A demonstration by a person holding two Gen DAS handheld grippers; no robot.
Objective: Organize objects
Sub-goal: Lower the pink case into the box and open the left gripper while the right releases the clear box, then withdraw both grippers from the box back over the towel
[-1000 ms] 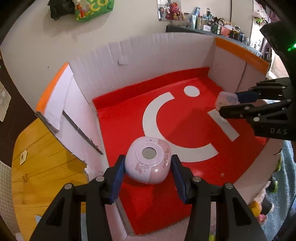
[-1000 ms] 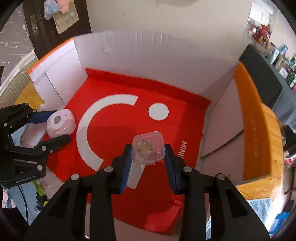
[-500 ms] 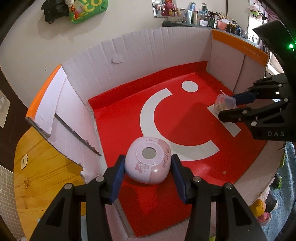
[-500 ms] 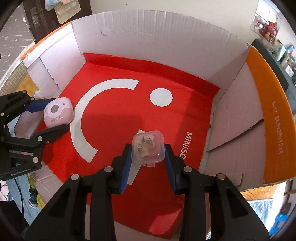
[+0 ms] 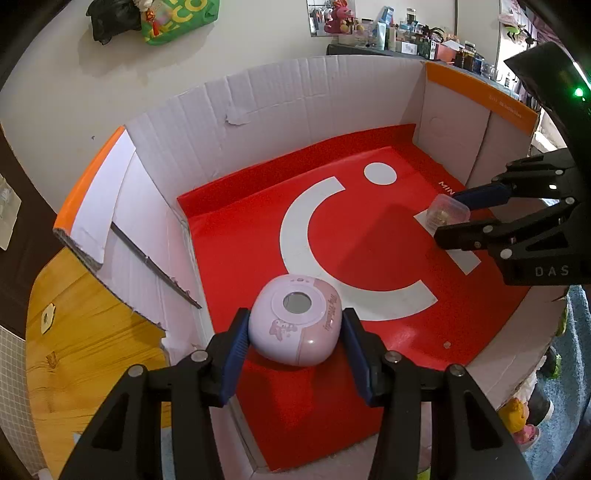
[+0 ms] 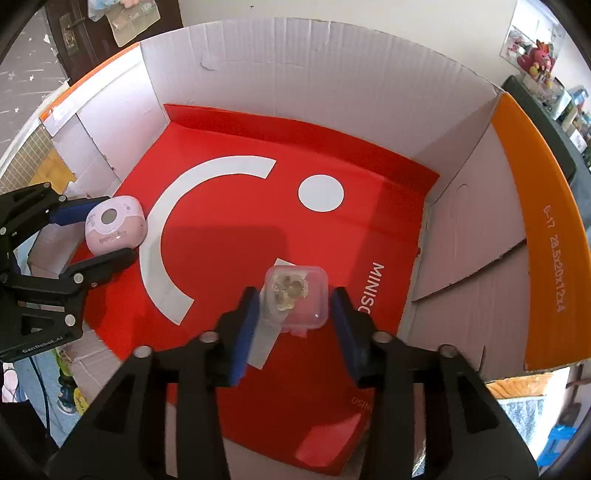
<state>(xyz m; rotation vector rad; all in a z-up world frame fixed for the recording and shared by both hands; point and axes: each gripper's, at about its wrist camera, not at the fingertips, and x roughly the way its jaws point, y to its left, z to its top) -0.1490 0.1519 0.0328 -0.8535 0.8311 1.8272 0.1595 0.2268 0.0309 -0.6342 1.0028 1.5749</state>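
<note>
An open cardboard box (image 5: 314, 99) with a red liner (image 5: 362, 240) fills both views. My left gripper (image 5: 293, 341) is shut on a pink rounded case (image 5: 294, 319) and holds it low over the liner near the box's left wall; the case also shows in the right wrist view (image 6: 114, 225). My right gripper (image 6: 295, 306) holds a small clear plastic box (image 6: 295, 295) with pale bits inside, close over the liner's right part. Its right pad seems slightly off the box. The clear box also shows in the left wrist view (image 5: 447, 214).
The box walls (image 6: 314, 74) are white with orange flaps (image 6: 535, 229). A wooden table top (image 5: 85, 332) lies left of the box. A shelf with clutter (image 5: 406, 33) stands behind. Toys lie on the floor at the right (image 5: 517, 421).
Both grippers have dropped lower into the box. The clear box has come down close to the red liner, and the right jaws look a little wider around it.
</note>
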